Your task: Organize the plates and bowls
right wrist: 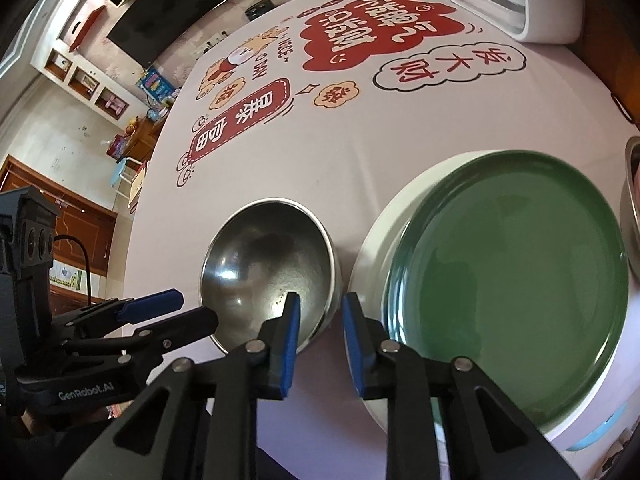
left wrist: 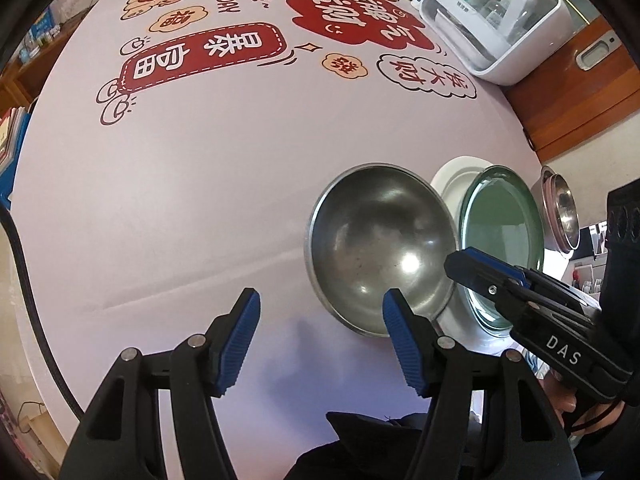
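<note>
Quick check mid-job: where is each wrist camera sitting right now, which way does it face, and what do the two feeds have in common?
Left wrist: on the left gripper, tilted down at the tablecloth; steel bowl at right, right gripper entering.
Right wrist: on the right gripper, above the bowl's near rim and the green plate; left gripper at left.
Shared: bowl, green plate, tablecloth, white container.

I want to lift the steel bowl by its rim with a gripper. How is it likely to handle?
The steel bowl looks thin-walled, so probably stiff and light. Its polished, glossy surface may slip between pads. Its rounded underside suggests that it could rock or tip if pushed at the rim, and it sits close to the green plate.
</note>
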Demonstrator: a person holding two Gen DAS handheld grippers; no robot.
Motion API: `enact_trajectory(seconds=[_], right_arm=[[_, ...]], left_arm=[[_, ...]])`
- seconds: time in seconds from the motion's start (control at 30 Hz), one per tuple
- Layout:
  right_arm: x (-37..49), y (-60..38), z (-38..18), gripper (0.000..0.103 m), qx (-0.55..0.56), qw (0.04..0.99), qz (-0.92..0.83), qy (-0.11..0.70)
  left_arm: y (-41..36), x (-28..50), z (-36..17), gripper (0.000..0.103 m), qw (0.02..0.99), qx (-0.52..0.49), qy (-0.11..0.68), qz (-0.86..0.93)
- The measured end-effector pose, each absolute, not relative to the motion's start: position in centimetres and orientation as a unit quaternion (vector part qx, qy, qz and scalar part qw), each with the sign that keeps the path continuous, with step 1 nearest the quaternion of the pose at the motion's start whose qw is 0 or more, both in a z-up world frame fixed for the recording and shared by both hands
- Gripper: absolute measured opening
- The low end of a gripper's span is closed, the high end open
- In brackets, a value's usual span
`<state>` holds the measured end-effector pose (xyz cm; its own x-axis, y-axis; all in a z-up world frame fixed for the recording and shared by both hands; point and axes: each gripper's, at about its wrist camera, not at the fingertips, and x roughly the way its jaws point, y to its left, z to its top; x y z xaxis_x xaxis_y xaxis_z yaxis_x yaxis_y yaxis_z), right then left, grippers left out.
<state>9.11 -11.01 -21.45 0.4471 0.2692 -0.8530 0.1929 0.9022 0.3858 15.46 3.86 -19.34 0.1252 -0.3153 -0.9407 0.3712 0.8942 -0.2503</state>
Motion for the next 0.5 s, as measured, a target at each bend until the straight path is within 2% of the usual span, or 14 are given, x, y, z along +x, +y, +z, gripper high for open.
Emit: enact_trajectory(seconds=[0.3, 0.5], right_arm=[[8.9, -11.1, -21.9, 0.013, 0.242, 0.821, 0.002, 0.516], [8.8, -11.1, -22.2, 0.010, 0.249, 0.822, -0.009, 0.512]], left_arm=[[3.3, 16.9, -20.6, 0.046, 0.741, 0.026, 0.625, -0.247], [2.7, 17.2, -21.6, 0.030, 0.731, 0.028, 0.630, -0.262]])
